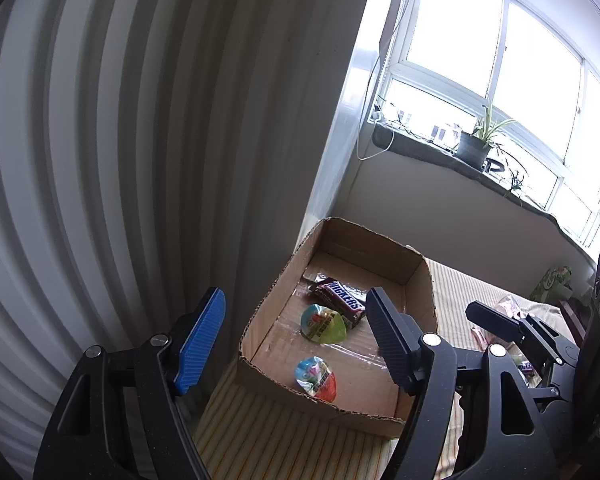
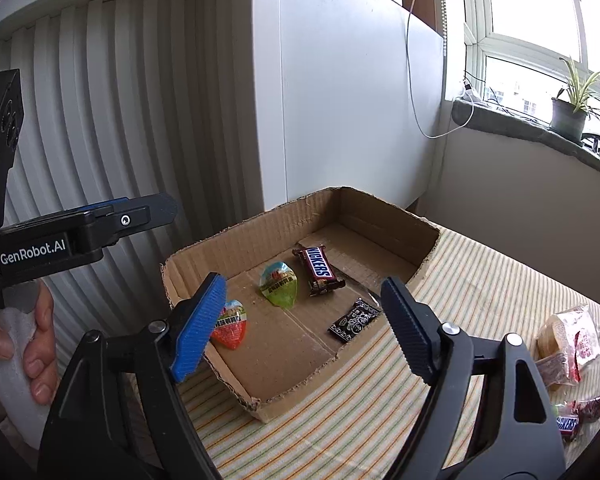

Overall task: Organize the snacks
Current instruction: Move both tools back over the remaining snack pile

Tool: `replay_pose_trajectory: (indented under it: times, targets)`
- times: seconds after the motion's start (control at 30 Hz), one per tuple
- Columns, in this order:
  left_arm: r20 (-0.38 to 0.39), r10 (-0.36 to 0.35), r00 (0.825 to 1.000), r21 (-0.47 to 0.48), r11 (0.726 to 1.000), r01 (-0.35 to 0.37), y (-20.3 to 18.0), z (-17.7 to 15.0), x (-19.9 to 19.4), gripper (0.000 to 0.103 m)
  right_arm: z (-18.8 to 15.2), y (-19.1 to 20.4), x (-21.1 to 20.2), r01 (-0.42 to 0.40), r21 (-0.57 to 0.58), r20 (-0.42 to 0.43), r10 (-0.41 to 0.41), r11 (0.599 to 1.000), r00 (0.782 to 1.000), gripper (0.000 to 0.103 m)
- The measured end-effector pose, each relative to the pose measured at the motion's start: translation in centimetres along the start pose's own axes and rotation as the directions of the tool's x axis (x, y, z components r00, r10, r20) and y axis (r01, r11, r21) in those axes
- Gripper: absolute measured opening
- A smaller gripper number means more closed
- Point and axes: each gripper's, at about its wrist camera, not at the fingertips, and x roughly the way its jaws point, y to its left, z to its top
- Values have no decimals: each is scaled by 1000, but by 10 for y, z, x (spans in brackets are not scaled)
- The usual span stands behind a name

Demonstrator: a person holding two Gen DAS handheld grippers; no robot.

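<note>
While both sets of tongs hang wide apart and hold nothing, I weigh up what lies in the shallow brown cardboard tray [image 2: 384, 216], my landmark on the striped cloth surface [image 2: 480, 276]. Inside it rest a brown Snickers bar in a glossy wrapper [image 2: 319, 271], a green heart-shaped jelly cup with a foil lid [image 2: 281, 285], a red heart-shaped jelly cup [image 2: 229, 326] against the tray's near-left wall, and a small black printed sachet [image 2: 354, 319] lying at the tray's torn near edge. All of it looks light. The bar I judge firm enough to pinch across its narrow width; the jelly cups are probably slick and squashy, so I would close on their rims gently; the sachet is thin and flat, likely hard to lift except by a crimped end. Right of the tray, well apart, loose snacks wait: a clear-wrapped pale pastry packet [image 2: 568, 332] and a second small Snickers bar [image 2: 567, 425]. My right tongs [image 2: 304, 328] hover over the tray's near side; my left tongs [image 1: 296, 340] sit above its left wall. Low, ragged walls could snag a finger, but the tray's far half offers open floor.
</note>
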Motion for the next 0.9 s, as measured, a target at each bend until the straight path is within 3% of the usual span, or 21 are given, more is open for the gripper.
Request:
replay_pose_trajectory:
  times: [0.13, 0.47, 0.6, 0.9]
  targets:
    - [8, -1, 1000, 17, 1000, 1, -13, 0, -5, 77, -10, -14, -19, 16, 42, 25, -18, 999, 1000, 97]
    - [-34, -63, 997, 141, 988, 67, -95, -13, -7, 80, -53, -93, -86, 113, 192, 57, -126, 975, 990, 103]
    - [-78, -115, 990, 199, 972, 129, -144, -23, 0, 80, -80, -140, -123, 195, 280, 48, -216, 940, 975, 103]
    - [-156, -229, 961, 313, 911, 268, -232, -50, 1, 80, -141, -222, -200, 385, 433, -31, -414, 815, 910, 103]
